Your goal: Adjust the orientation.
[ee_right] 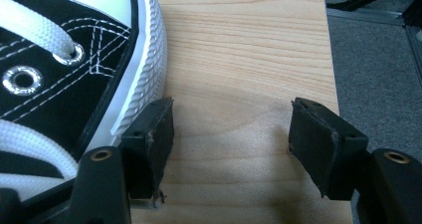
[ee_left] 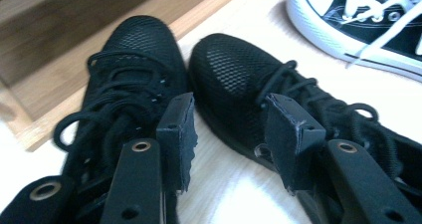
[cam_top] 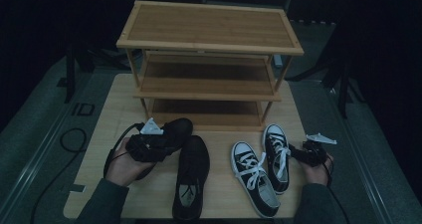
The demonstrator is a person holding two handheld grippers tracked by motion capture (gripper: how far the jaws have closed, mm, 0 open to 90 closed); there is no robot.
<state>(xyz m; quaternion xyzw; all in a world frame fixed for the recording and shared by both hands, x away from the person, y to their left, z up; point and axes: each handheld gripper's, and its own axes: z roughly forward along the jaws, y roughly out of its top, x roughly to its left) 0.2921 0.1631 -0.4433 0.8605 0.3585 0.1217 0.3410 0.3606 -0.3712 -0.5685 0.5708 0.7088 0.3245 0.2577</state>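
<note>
Two black mesh shoes lie at the table's left: one [cam_top: 176,129] [ee_left: 129,69] close to the rack, the other [cam_top: 191,176] [ee_left: 234,69] beside it. My left gripper [cam_top: 164,138] [ee_left: 231,109] hovers over their laces, open. One pad is above each shoe and nothing is pressed between them. At the right lie two black-and-white canvas sneakers [cam_top: 254,184] [cam_top: 276,157]. My right gripper [cam_top: 294,152] [ee_right: 234,114] rests low at the outer sneaker's [ee_right: 74,50] side, open, with bare wood between its jaws. Its left pad [ee_right: 149,144] sits right against the white rubber sole.
A three-tier bamboo shoe rack [cam_top: 209,50] stands at the back of the wooden table [cam_top: 114,109], its shelves bare. A sneaker toe [ee_left: 358,25] shows beyond the black shoes. The table's right edge [ee_right: 331,59] lies near my right gripper, with grey floor past it. A cable [cam_top: 74,139] loops on the floor at the left.
</note>
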